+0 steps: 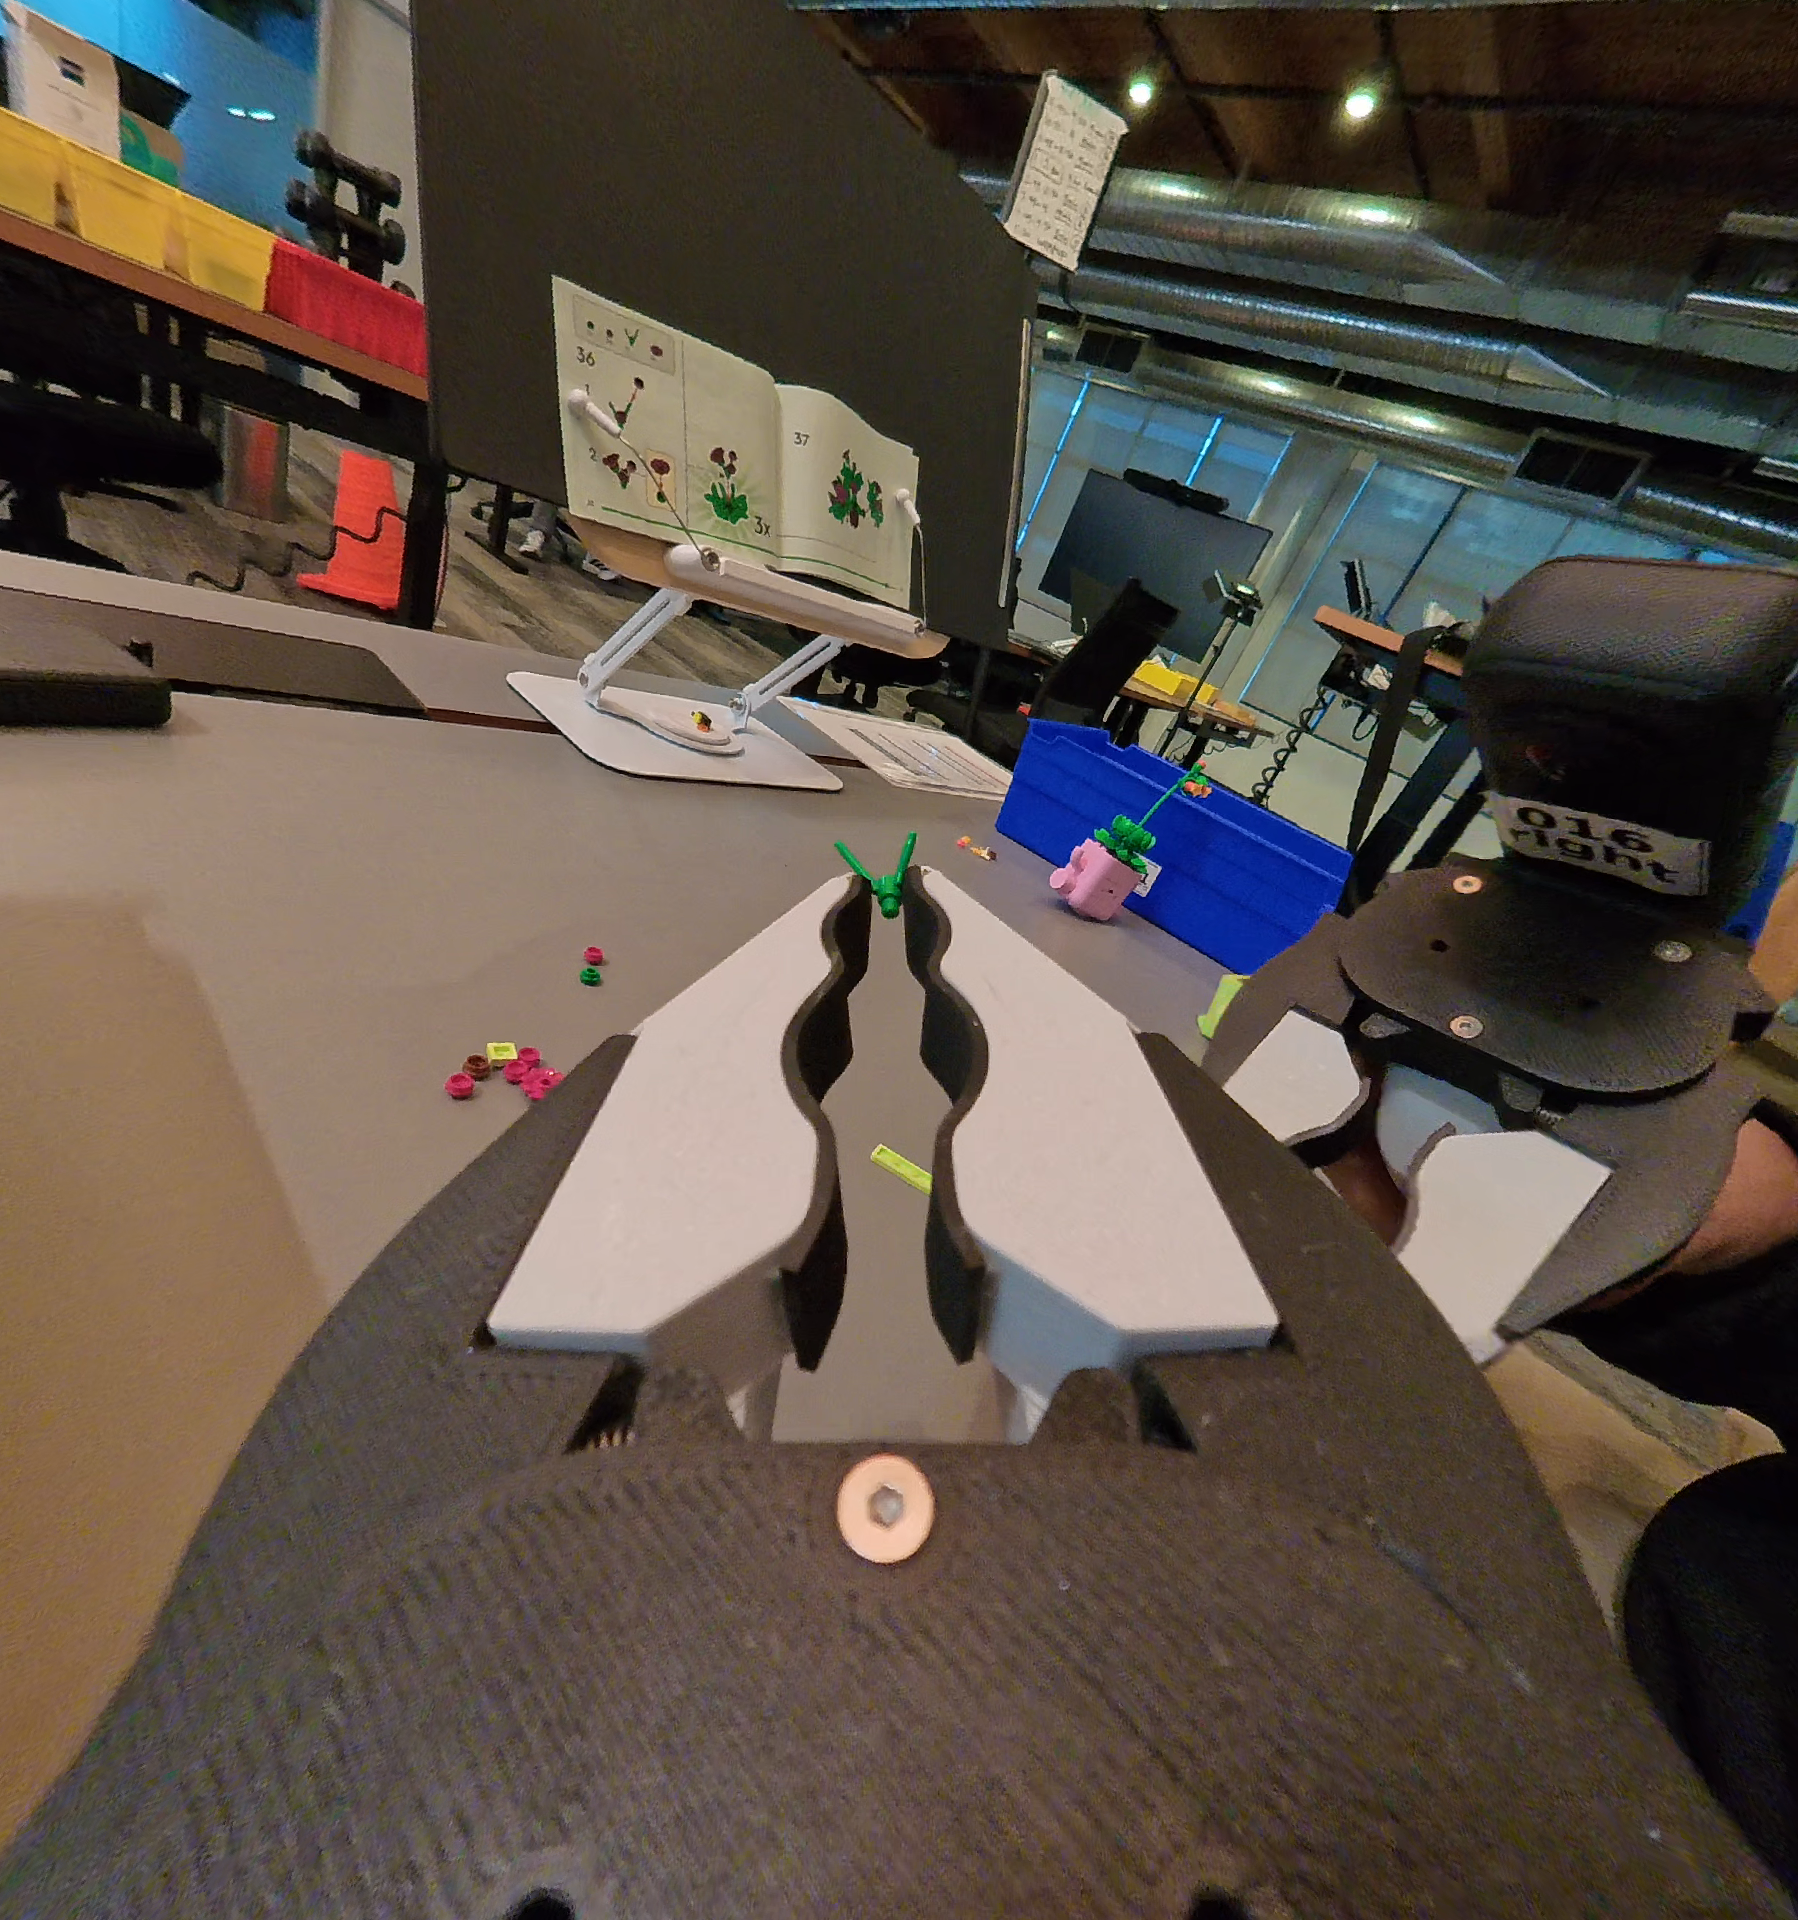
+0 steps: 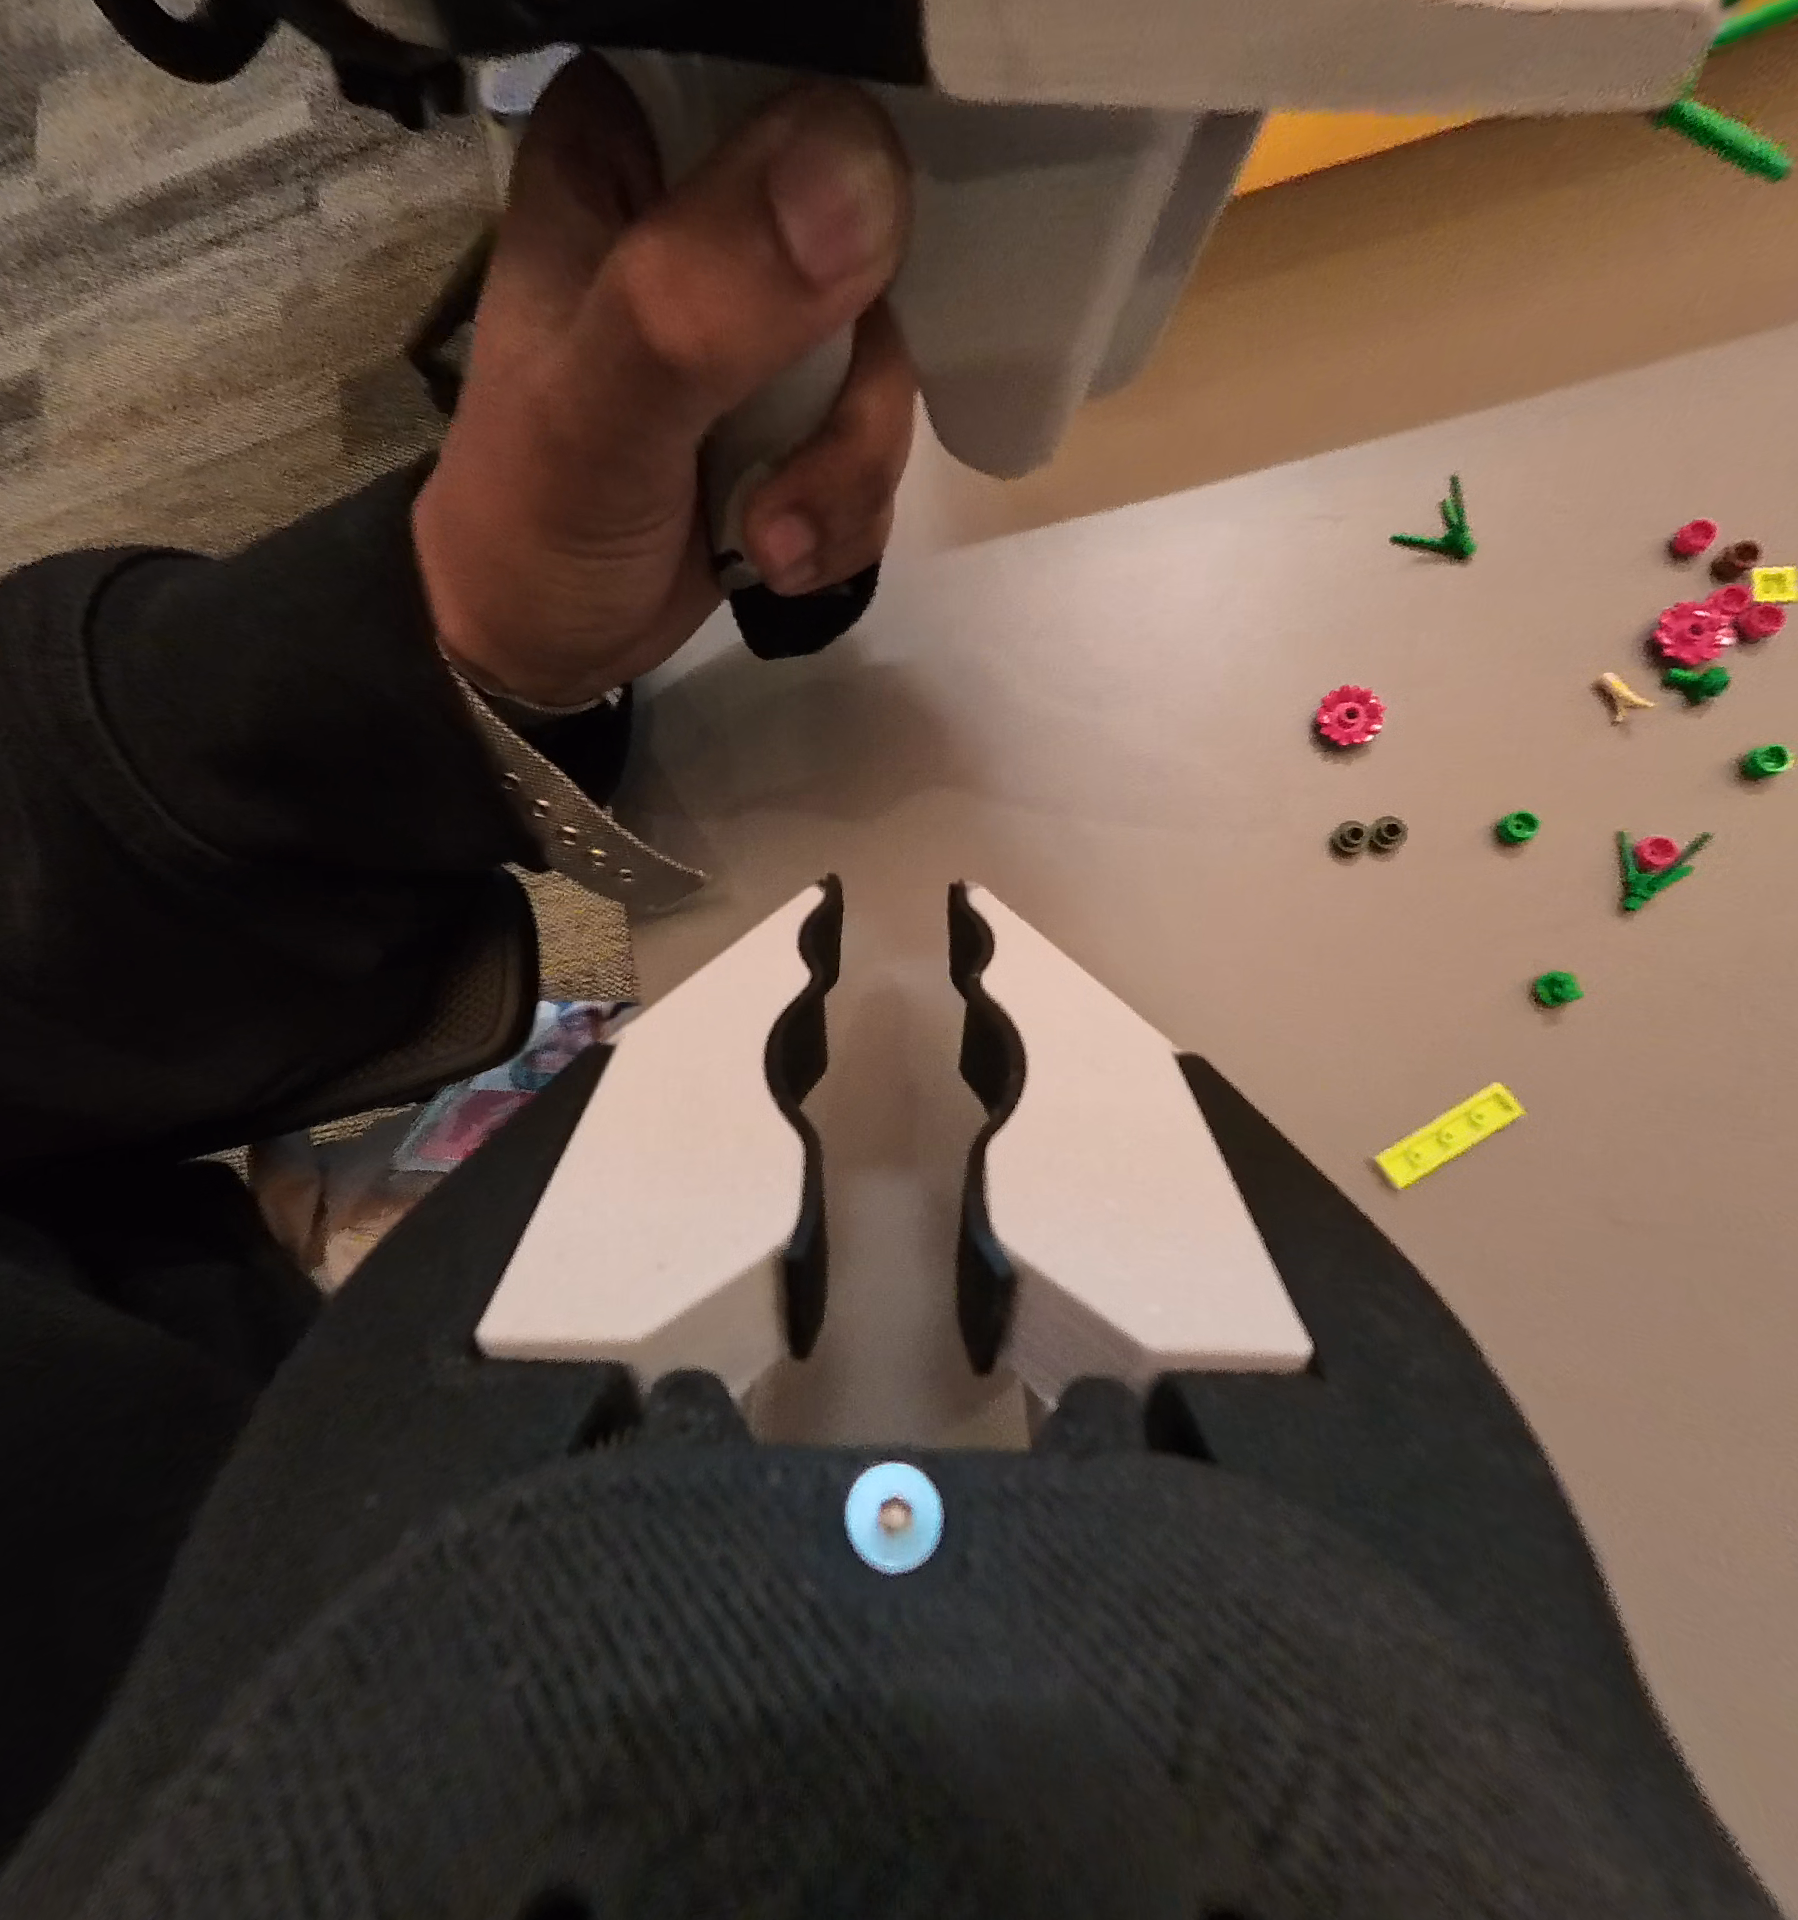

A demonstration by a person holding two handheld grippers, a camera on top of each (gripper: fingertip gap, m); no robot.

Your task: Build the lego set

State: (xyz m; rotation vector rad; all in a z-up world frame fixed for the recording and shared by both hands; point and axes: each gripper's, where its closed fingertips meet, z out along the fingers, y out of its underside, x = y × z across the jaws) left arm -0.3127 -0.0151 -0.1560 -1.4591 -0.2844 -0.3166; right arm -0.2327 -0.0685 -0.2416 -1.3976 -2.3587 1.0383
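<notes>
Step in hand: a green stem piece is pinched at the very tips of the left gripper; judged from the open instruction booklet, a flower or stud is to be fitted onto it next.
Left jaws: nearly closed, holding the stem piece by its base, its two prongs pointing up toward 12 o'clock.
Right jaws: parted to a narrow gap on the right gripper, nothing between them, hovering above the table.
Loose parts: in the right wrist view, the magenta flowers, green studs and a second green stem lie at 1 to 3 o'clock of the right jaws, well apart from them; the yellow plate lies at 3 o'clock.
Built part: a pink pot with a plant stands just beside the blue bin, at 1 o'clock of the left jaws.
Doing it well: the stem is best kept steady and upright by the left gripper, since the hold is only at the tips and could slip. One small flower should be picked by its rim with the right jaws, turned hole-down, and pressed straight onto a prong.
Risk: a sideways push would likely twist the stem out of the grip.
</notes>
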